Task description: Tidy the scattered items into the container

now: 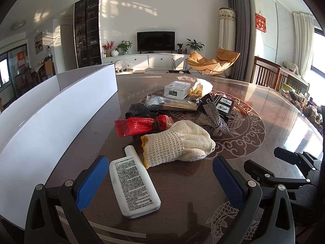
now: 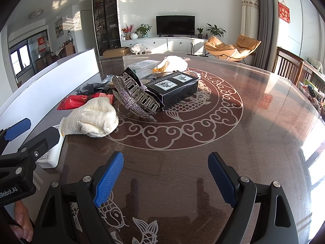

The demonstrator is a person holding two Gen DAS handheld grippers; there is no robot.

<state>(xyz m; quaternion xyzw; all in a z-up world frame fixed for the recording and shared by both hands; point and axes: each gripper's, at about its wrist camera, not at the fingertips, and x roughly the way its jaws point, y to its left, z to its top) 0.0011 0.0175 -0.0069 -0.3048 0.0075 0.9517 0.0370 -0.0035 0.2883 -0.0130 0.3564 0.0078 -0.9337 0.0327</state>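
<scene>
- A dark patterned bench [image 1: 264,109] carries a scatter of household items in a sunlit living room.
- The white container [image 1: 50,122] stands along the bench's left edge, just beside the pile.
- The left gripper [image 1: 160,174], jaws released, straddles a white bottle [image 1: 134,185] lying flat on the bench.
- The right gripper [image 2: 165,172] hangs over bare bench, jaws spread and holding nothing.
- A cream knit glove [image 1: 178,142] lies just beyond the bottle, touching a red packet [image 1: 140,126].
- A black box [image 2: 172,89] and a rhinestone hair claw [image 2: 134,97] lie together behind the glove.
</scene>
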